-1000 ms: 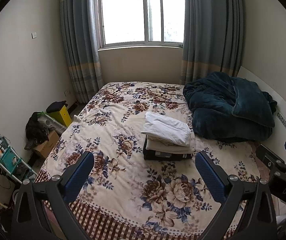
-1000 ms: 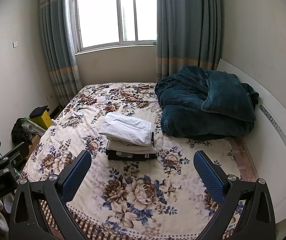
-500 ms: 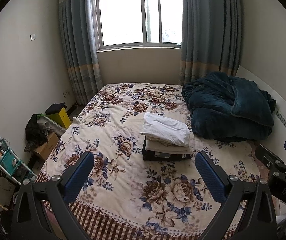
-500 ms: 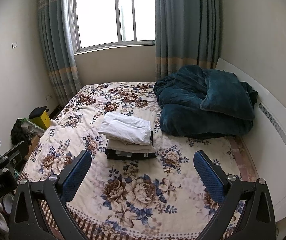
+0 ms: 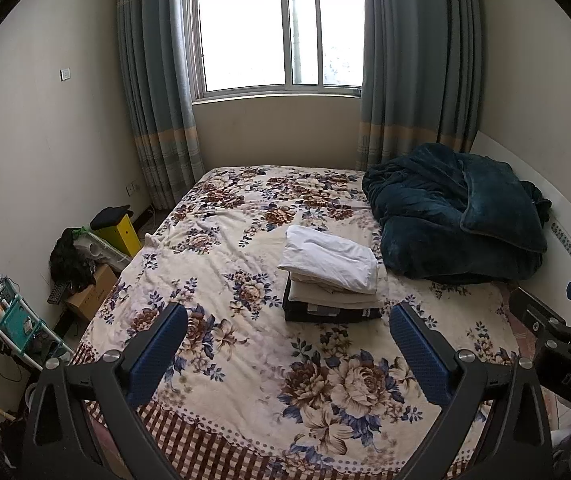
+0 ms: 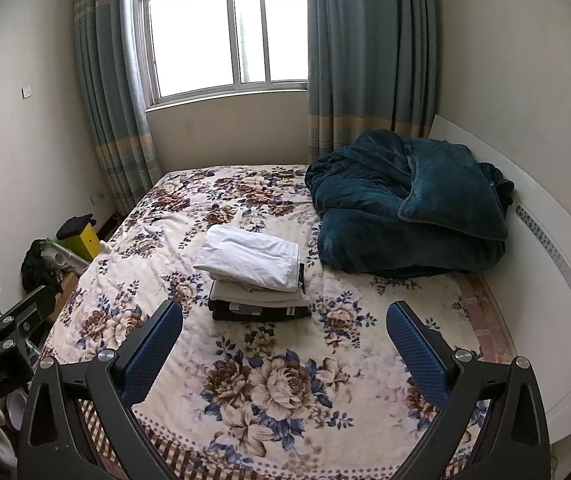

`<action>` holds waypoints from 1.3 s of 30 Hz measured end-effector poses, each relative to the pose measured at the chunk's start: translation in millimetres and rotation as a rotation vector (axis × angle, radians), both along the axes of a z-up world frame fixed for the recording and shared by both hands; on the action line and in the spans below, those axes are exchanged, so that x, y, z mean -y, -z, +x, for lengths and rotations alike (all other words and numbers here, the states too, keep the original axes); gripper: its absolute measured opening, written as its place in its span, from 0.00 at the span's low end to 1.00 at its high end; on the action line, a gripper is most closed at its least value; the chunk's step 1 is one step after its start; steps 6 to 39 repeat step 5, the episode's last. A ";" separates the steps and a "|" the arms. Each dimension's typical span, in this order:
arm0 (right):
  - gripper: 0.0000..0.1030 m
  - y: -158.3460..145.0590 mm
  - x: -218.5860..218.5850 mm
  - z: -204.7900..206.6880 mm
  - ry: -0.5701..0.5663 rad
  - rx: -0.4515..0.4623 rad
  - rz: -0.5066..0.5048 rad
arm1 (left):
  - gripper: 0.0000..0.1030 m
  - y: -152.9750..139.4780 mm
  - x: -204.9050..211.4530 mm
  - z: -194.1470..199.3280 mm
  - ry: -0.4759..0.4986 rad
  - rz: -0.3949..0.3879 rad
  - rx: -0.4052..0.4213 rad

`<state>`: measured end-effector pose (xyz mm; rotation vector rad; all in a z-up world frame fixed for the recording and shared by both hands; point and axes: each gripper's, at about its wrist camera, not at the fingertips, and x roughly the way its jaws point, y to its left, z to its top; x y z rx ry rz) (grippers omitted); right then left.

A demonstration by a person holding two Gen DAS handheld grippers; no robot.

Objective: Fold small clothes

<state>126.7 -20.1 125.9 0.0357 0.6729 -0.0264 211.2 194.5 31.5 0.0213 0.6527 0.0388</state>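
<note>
A stack of folded clothes [image 5: 331,280] [image 6: 255,276] rests in the middle of the floral bed [image 5: 245,360] [image 6: 277,380], white piece on top, cream below, black at the bottom. My left gripper [image 5: 287,324] hovers over the foot of the bed, open and holding nothing, well short of the stack. My right gripper [image 6: 283,320] is likewise open and holding nothing, beside the left one. Each gripper shows at the edge of the other's view.
A heaped dark teal blanket [image 5: 457,212] [image 6: 409,204] lies at the right by the white headboard [image 6: 557,264]. On the floor left of the bed sit a yellow box [image 5: 121,230], a cardboard box [image 5: 91,294] and a teal rack [image 5: 13,320]. Curtains frame the window [image 5: 277,28] behind.
Both grippers have drifted slightly back and up from the bed, so the room looks a little farther. The stack has not moved and the jaws stay wide.
</note>
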 end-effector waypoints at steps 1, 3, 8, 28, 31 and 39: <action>1.00 0.0 0.2 0.3 -0.001 0.000 0.000 | 1.00 -0.2 -0.1 0.0 0.000 0.001 0.002; 1.00 0.0 0.6 0.5 -0.002 0.001 -0.001 | 1.00 -0.4 1.0 0.2 0.002 0.004 0.011; 1.00 -0.2 1.7 0.9 0.000 0.003 0.002 | 1.00 -0.4 2.2 1.9 0.001 0.004 0.010; 1.00 -0.2 1.7 0.9 0.000 0.003 0.002 | 1.00 -0.4 2.2 1.9 0.001 0.004 0.010; 1.00 -0.2 1.7 0.9 0.000 0.003 0.002 | 1.00 -0.4 2.2 1.9 0.001 0.004 0.010; 1.00 -0.2 1.7 0.9 0.000 0.003 0.002 | 1.00 -0.4 2.2 1.9 0.001 0.004 0.010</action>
